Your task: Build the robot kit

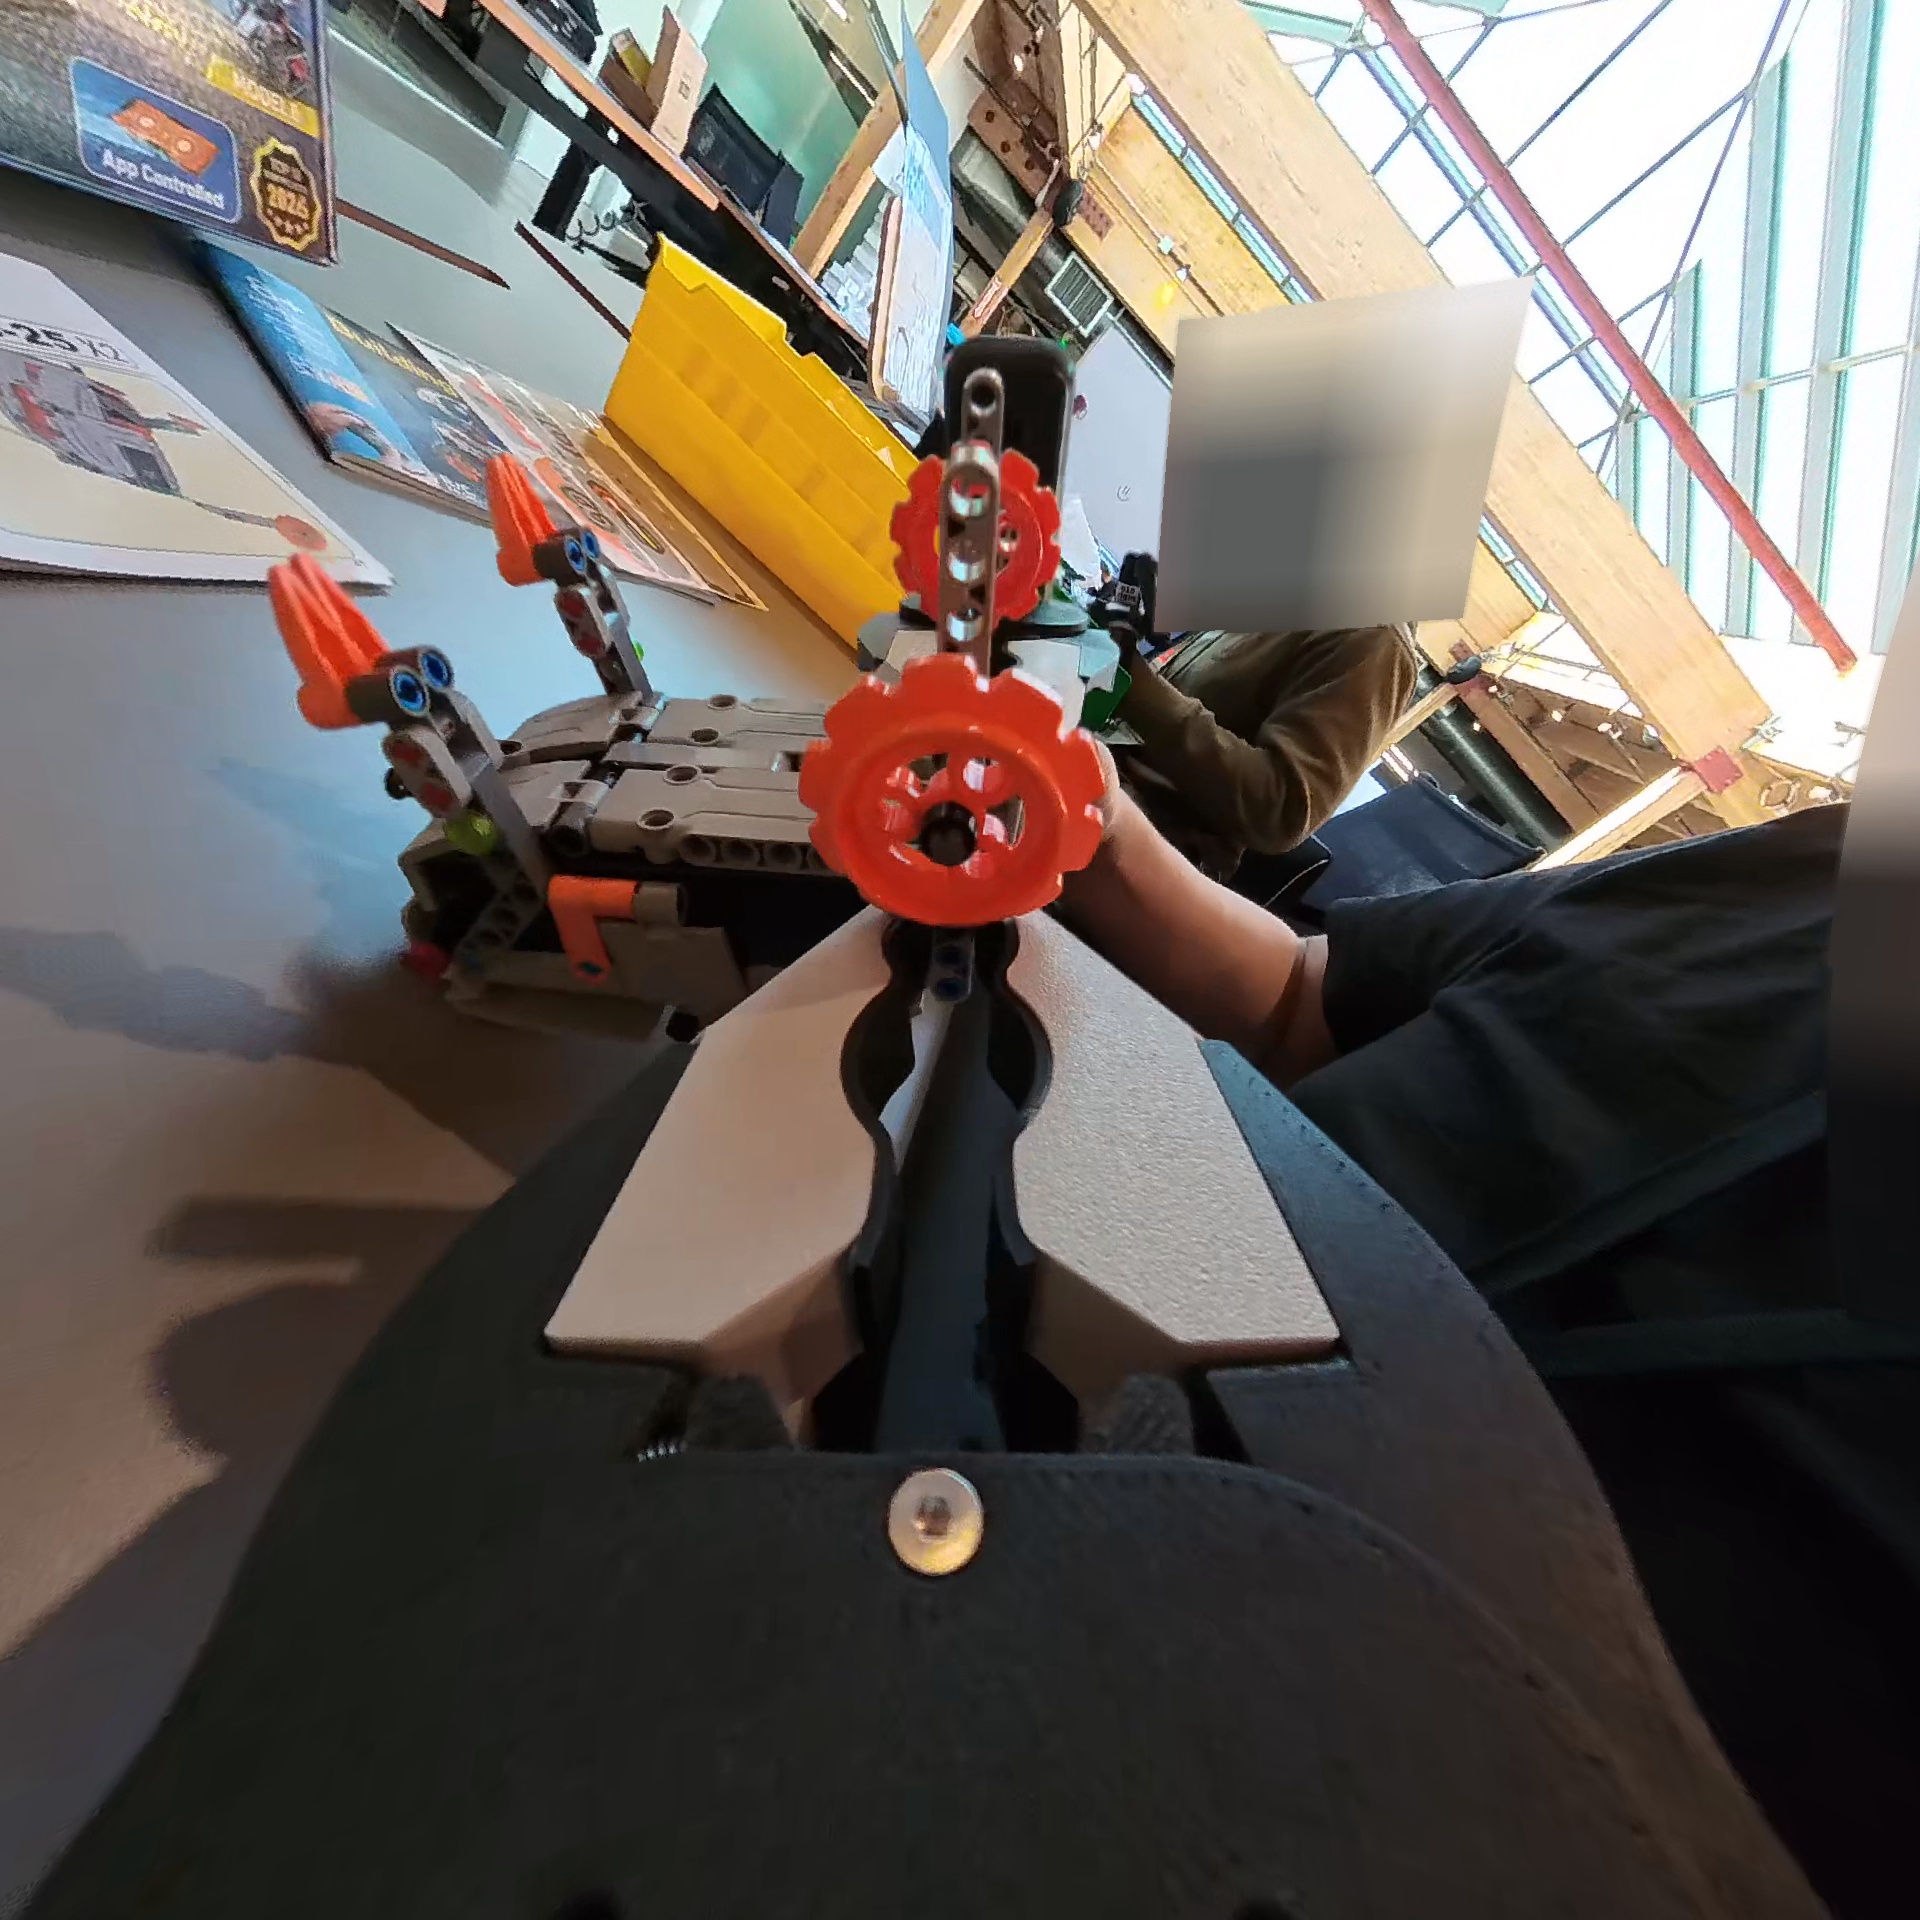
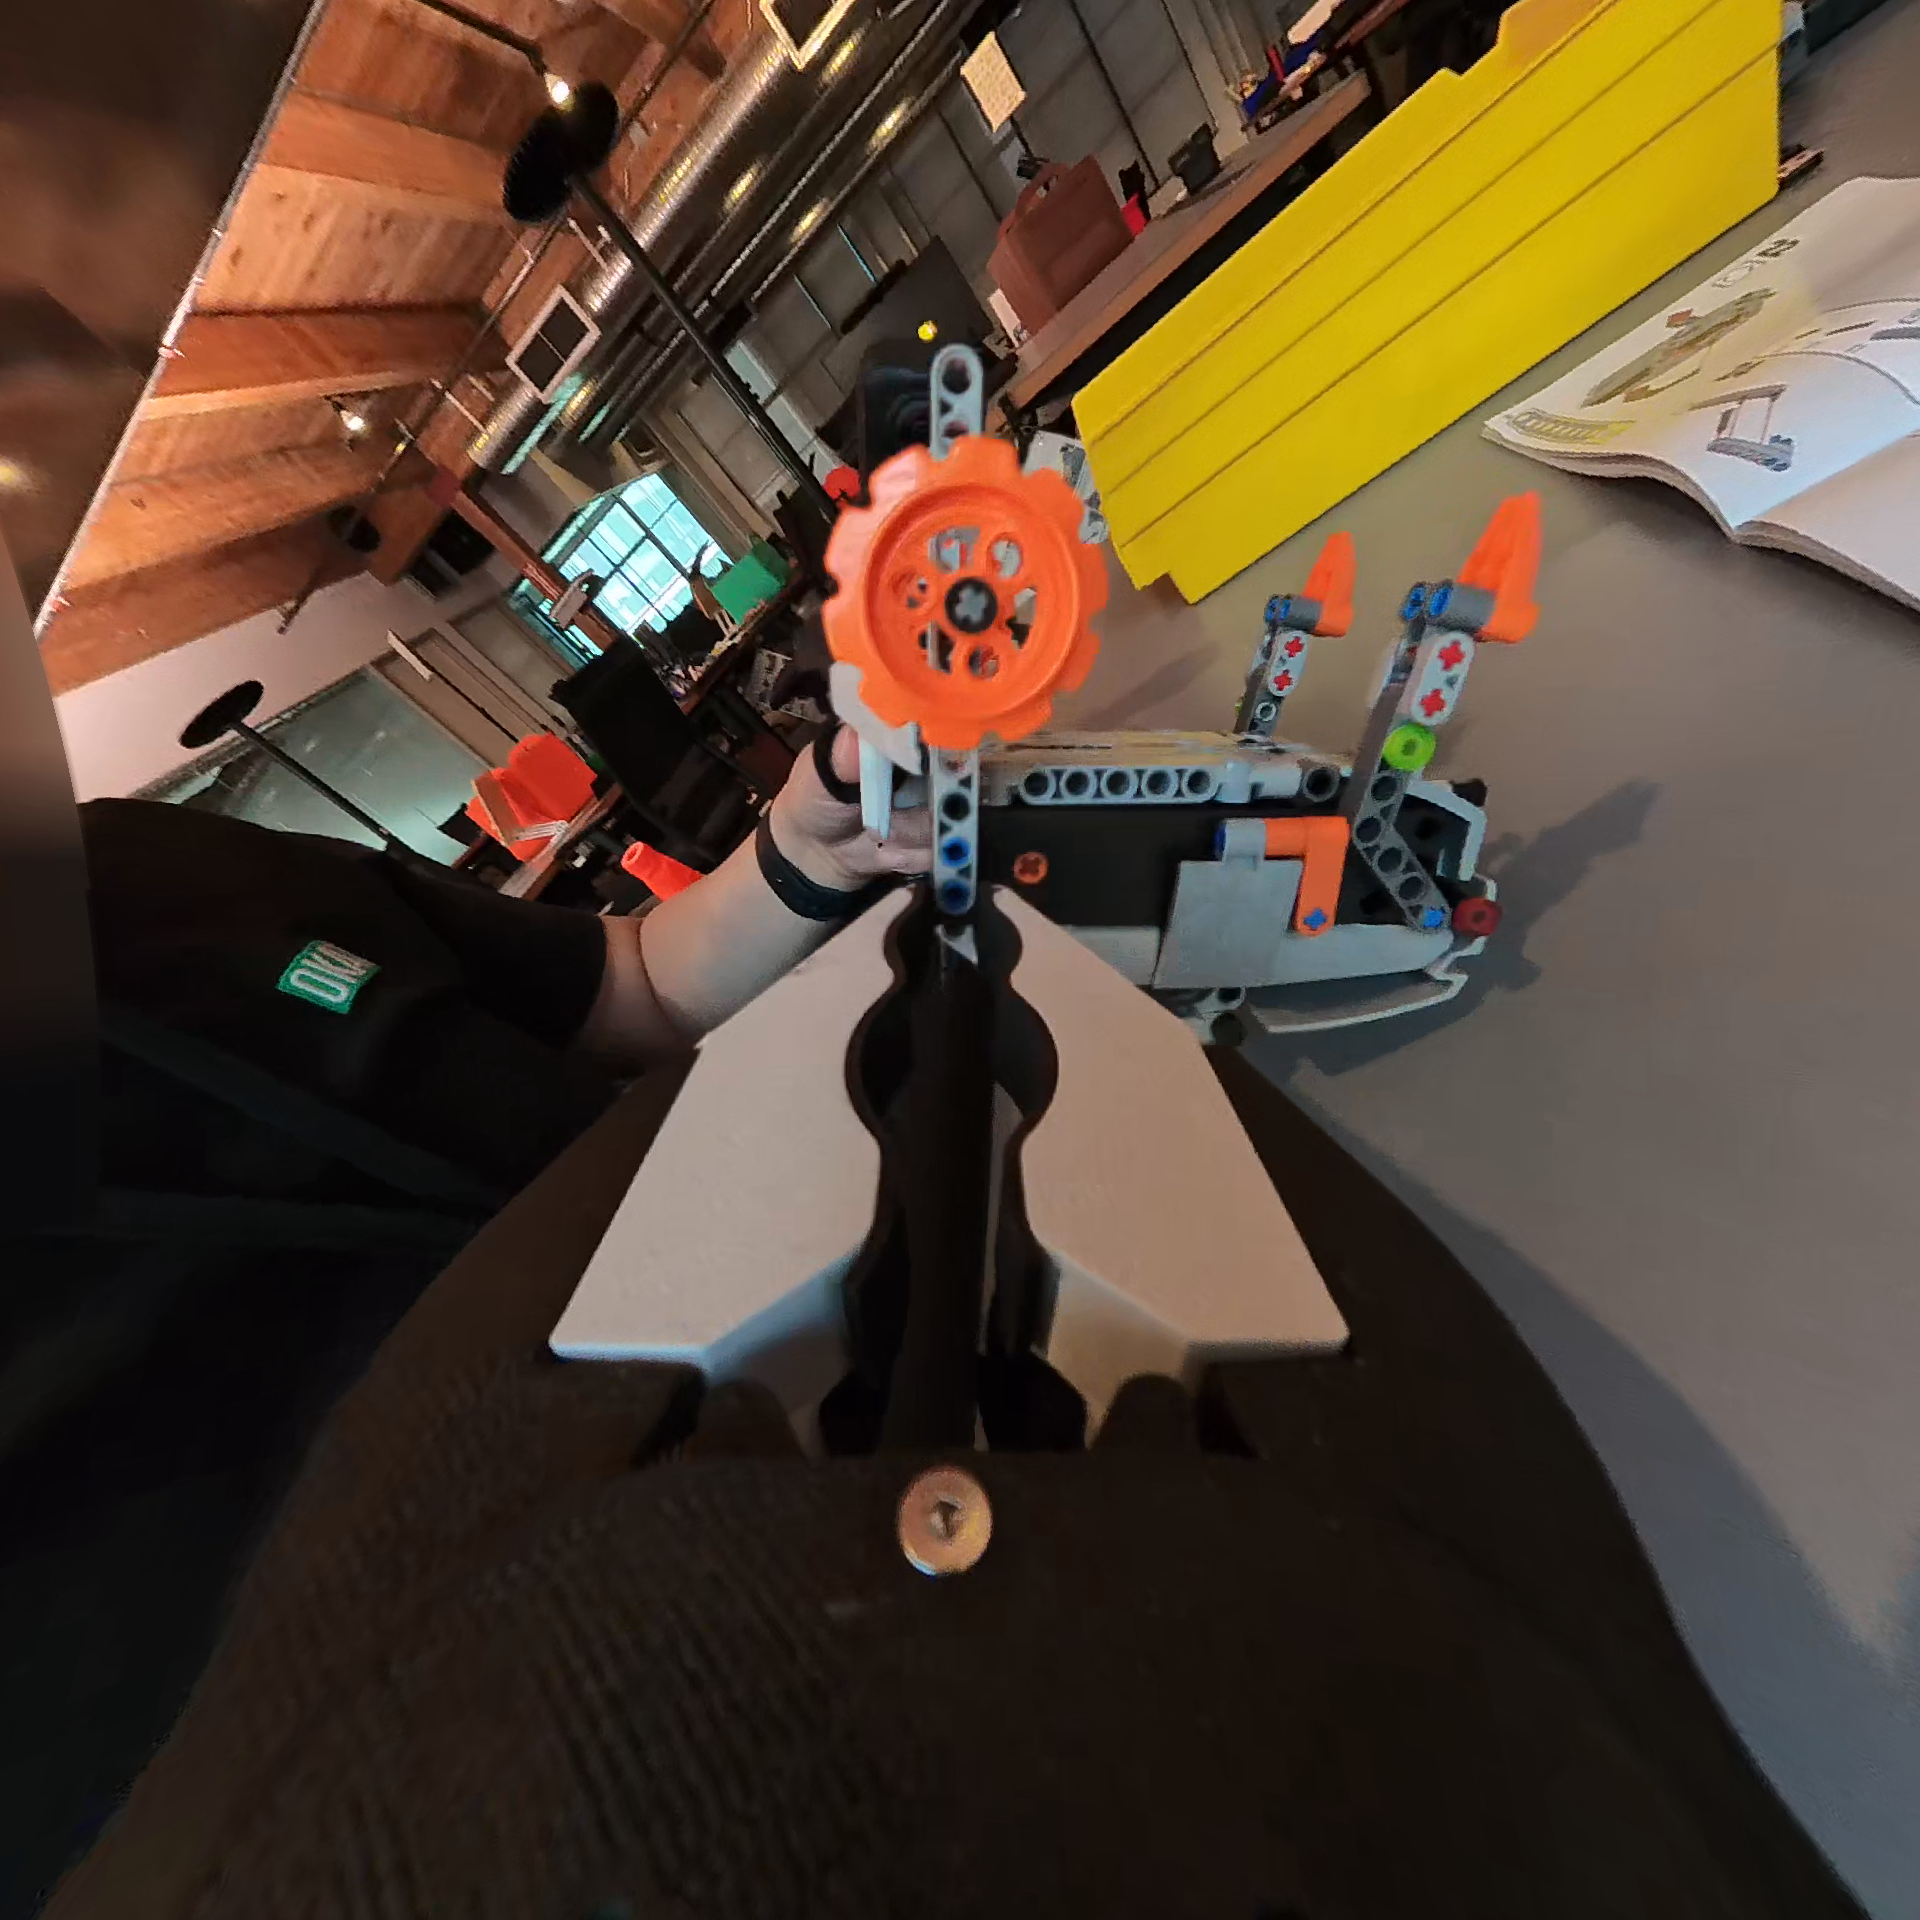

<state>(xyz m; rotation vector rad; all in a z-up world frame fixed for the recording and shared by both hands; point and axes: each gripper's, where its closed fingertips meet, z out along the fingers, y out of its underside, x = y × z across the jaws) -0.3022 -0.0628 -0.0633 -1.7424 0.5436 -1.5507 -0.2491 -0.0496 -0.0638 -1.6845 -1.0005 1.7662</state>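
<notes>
My left gripper [image 1: 948, 935] is shut on the lower end of a grey holed beam [image 1: 966, 582] that carries an orange toothed wheel [image 1: 951, 792]. A second orange wheel [image 1: 977, 535] shows behind it, in front of the other gripper [image 1: 1006, 400]. My right gripper [image 2: 956, 916] is shut on a grey beam [image 2: 956, 821] with blue pins and an orange toothed wheel [image 2: 961, 592]. The two grippers face each other above the table's edge. I cannot tell whether the two beams are joined. A grey brick-built model [image 1: 644, 790] with two orange-tipped arms lies on the table, also in the right wrist view [image 2: 1299, 831].
A yellow bin [image 1: 758, 416] [image 2: 1434, 260] stands behind the model. Open instruction booklets [image 1: 135, 447] [image 2: 1766, 416] and a printed box [image 1: 177, 114] lie on the grey table [image 1: 156, 779]. A person's forearms [image 1: 1174, 914] [image 2: 717, 935] hold the grippers. Another person in a brown sleeve [image 1: 1278, 727] sits beyond. Some 7 cm of space lies between my two pairs of fingers.
</notes>
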